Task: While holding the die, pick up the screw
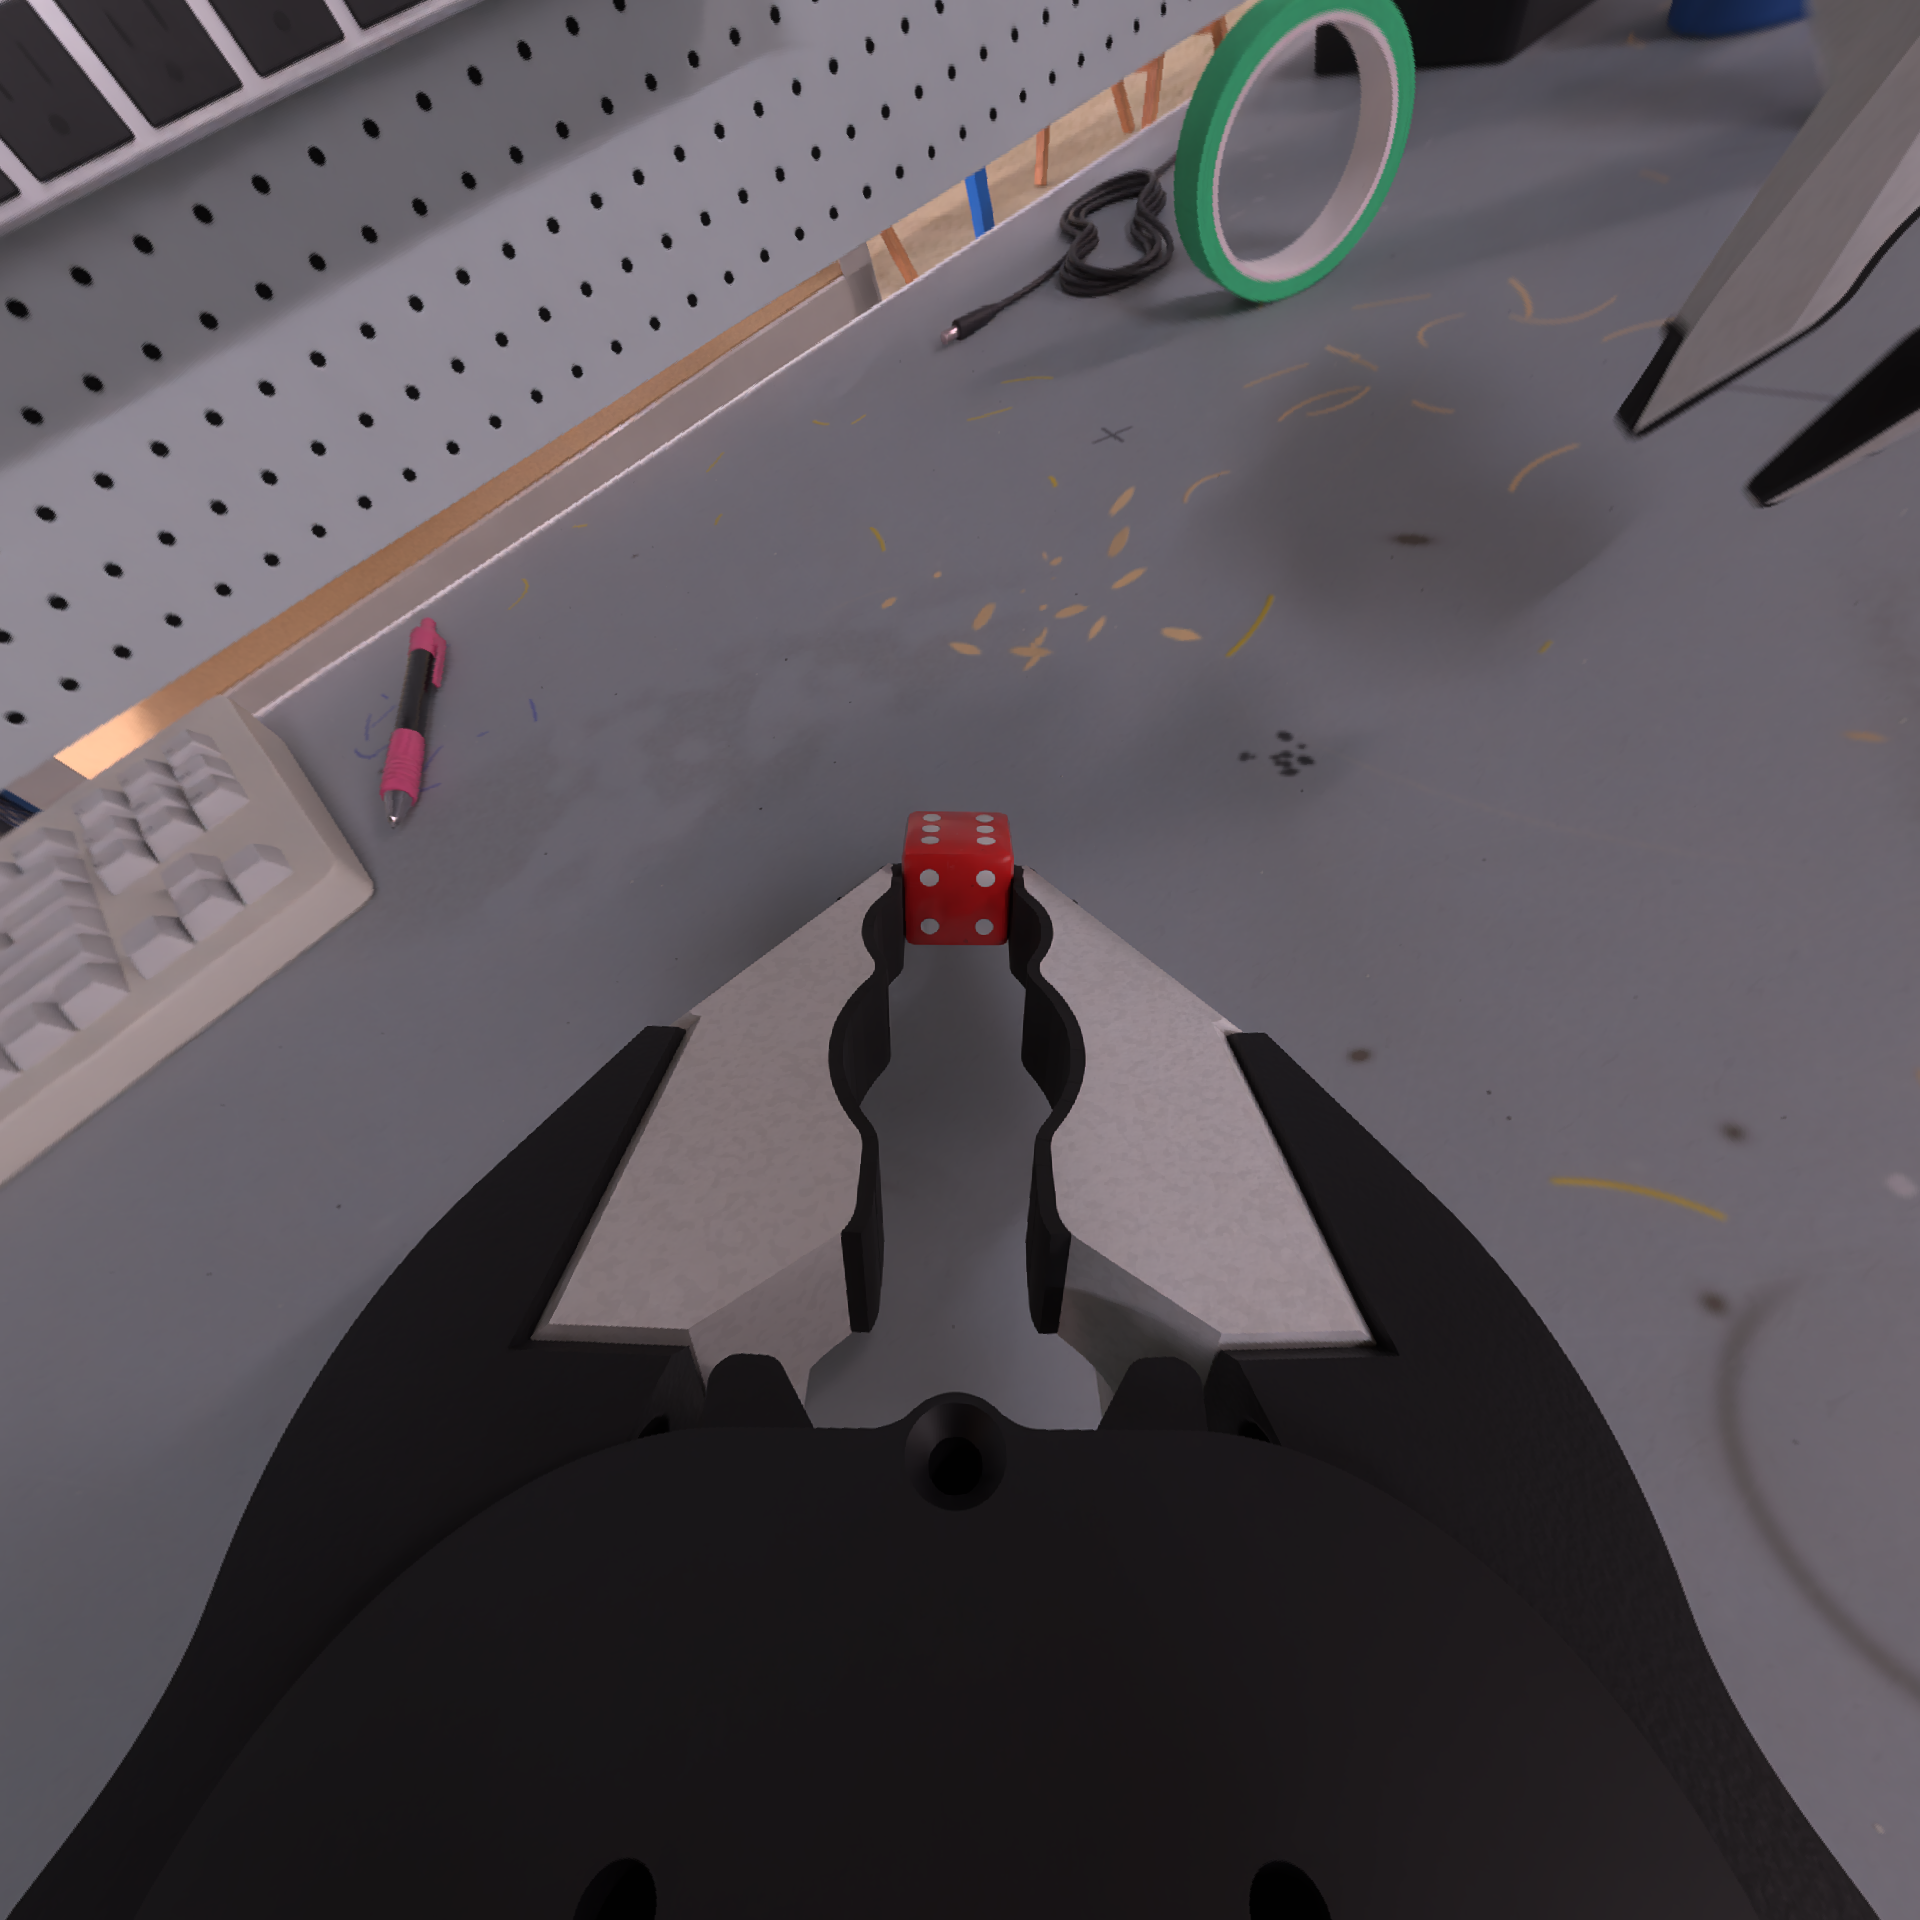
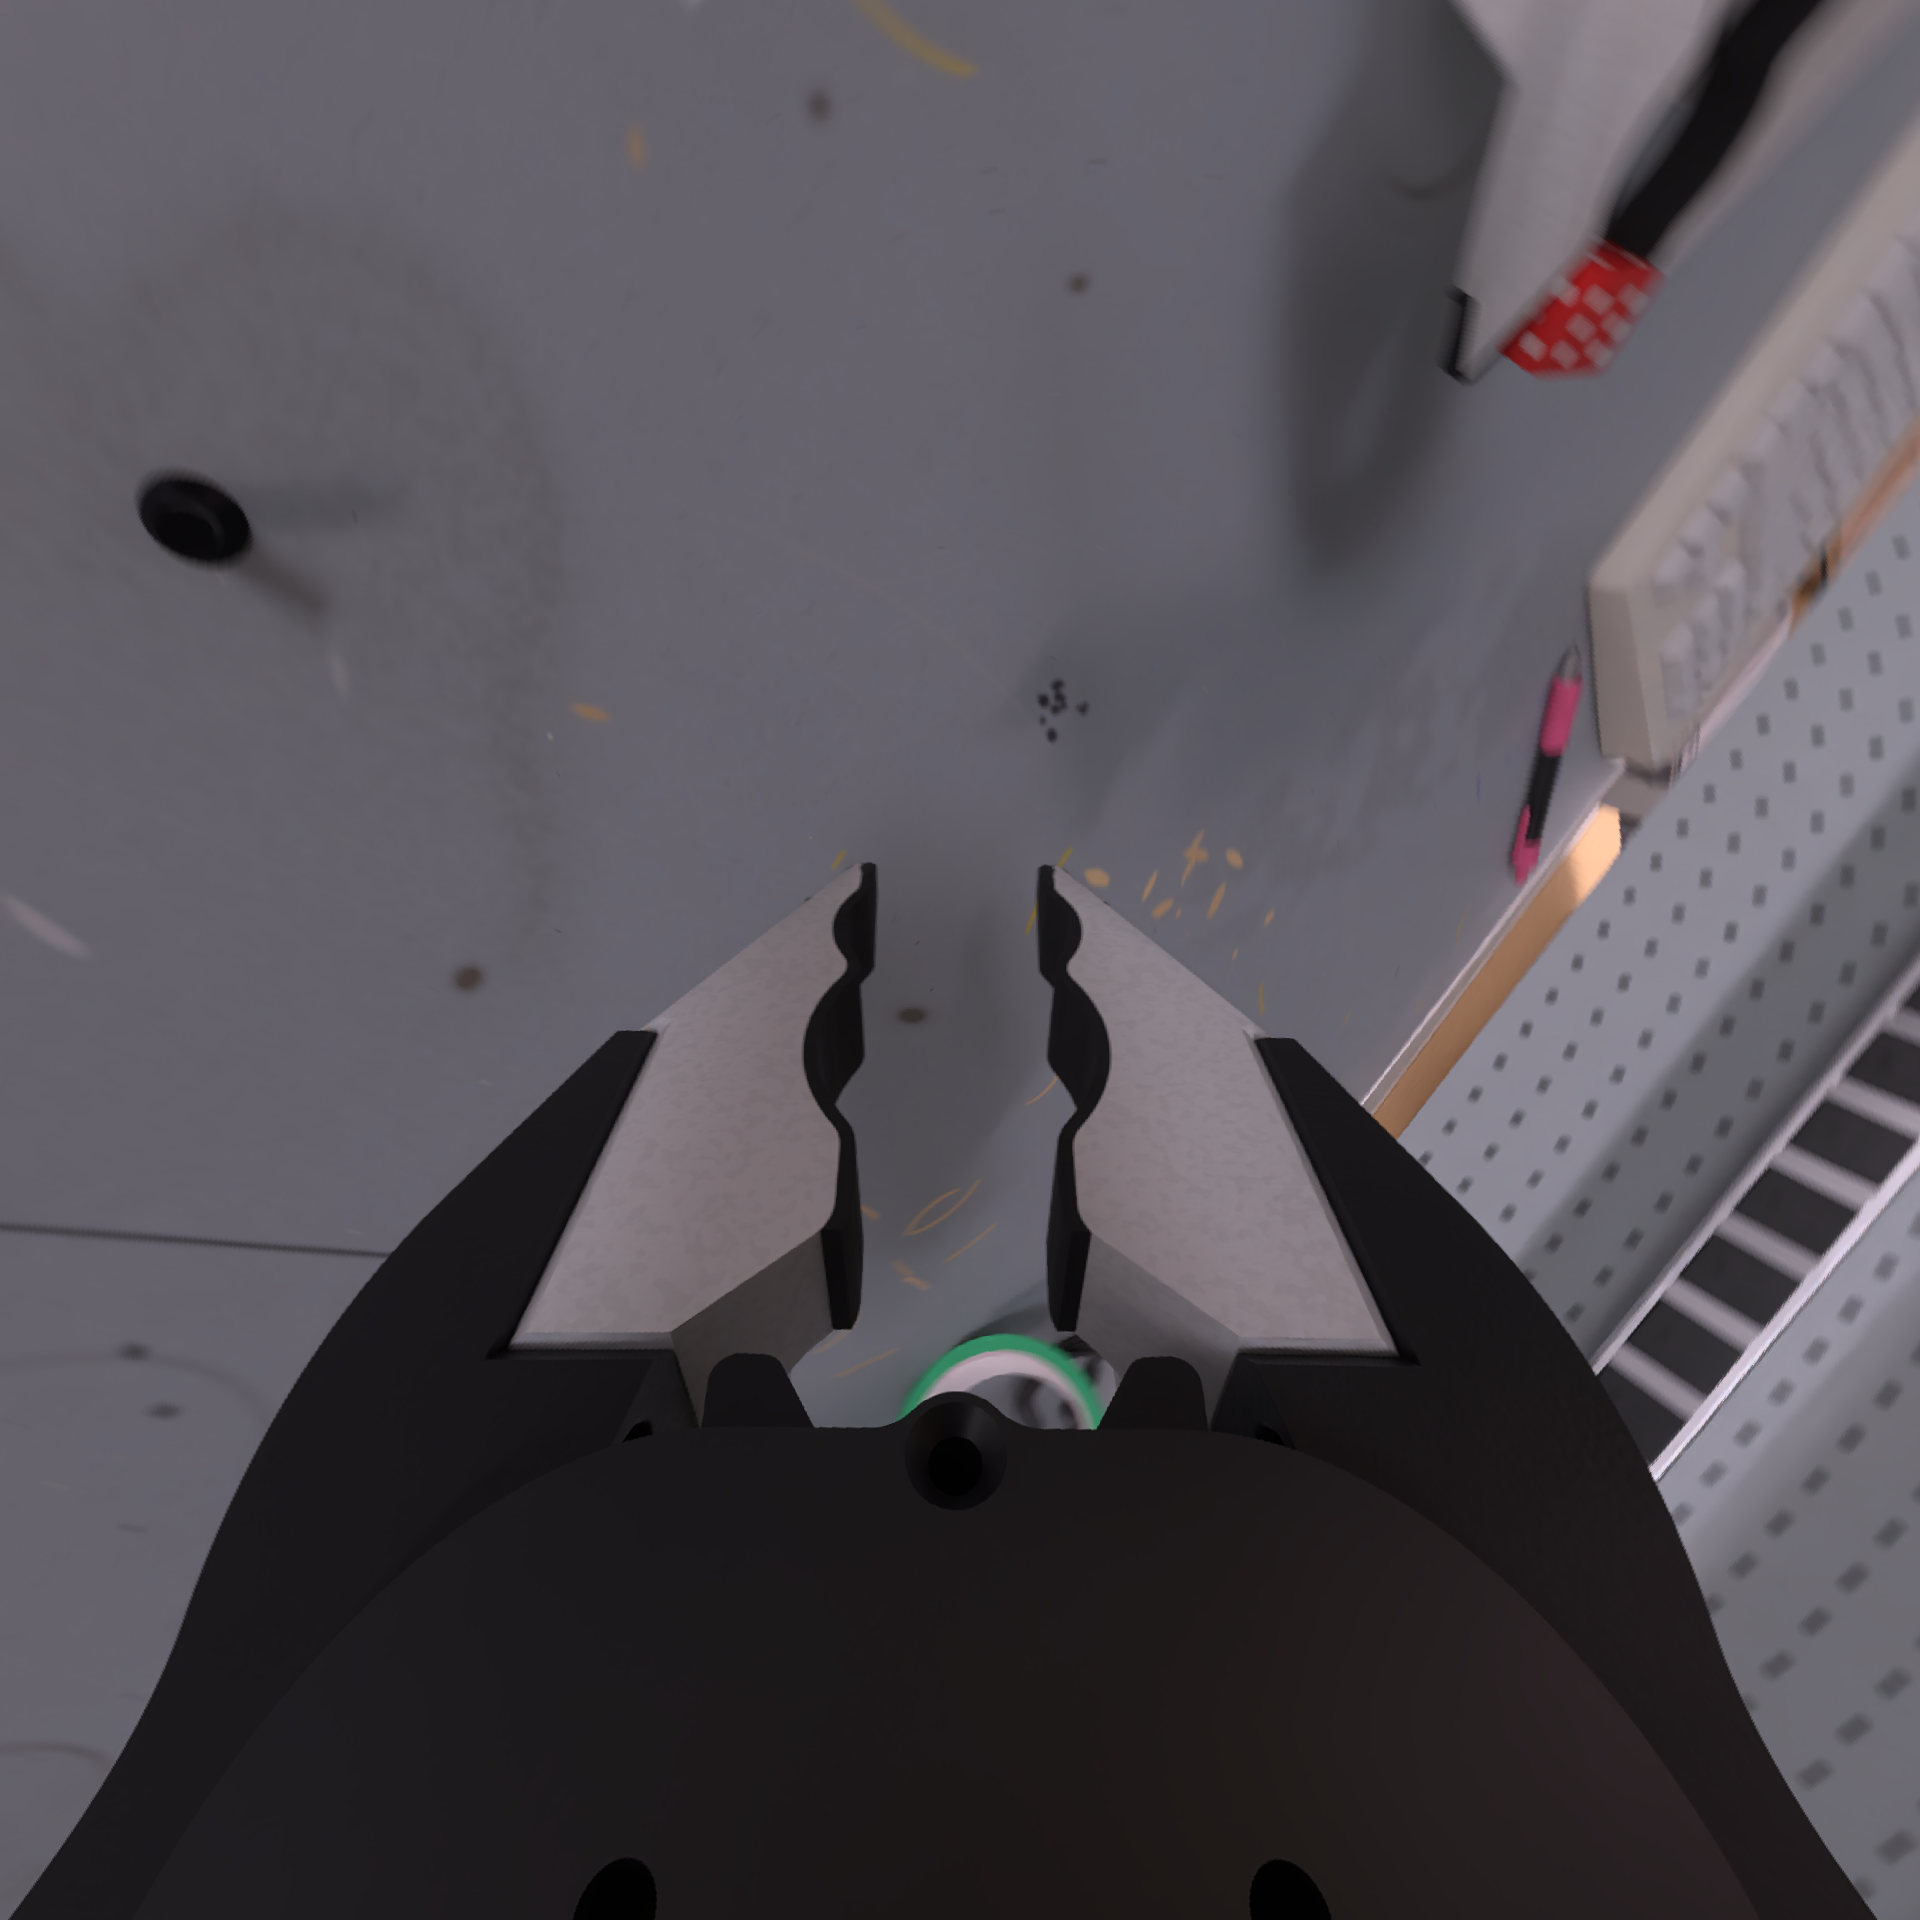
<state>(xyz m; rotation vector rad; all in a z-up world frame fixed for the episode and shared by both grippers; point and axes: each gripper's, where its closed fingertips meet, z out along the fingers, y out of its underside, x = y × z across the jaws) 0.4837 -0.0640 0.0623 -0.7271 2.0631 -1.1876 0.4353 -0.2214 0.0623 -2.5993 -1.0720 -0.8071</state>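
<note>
Above the grey bench, one red die pinched in the left hand-held gripper, one black screw beyond the right hand-held gripper, fingers apart

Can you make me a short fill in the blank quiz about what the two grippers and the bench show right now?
1. The left gripper is shut on a red ____.
2. The right gripper is open and holds ____.
3. The tape roll is ____ in colour.
4. The pen lies beside the ____.

Missing words: die; nothing; green; keyboard
</note>
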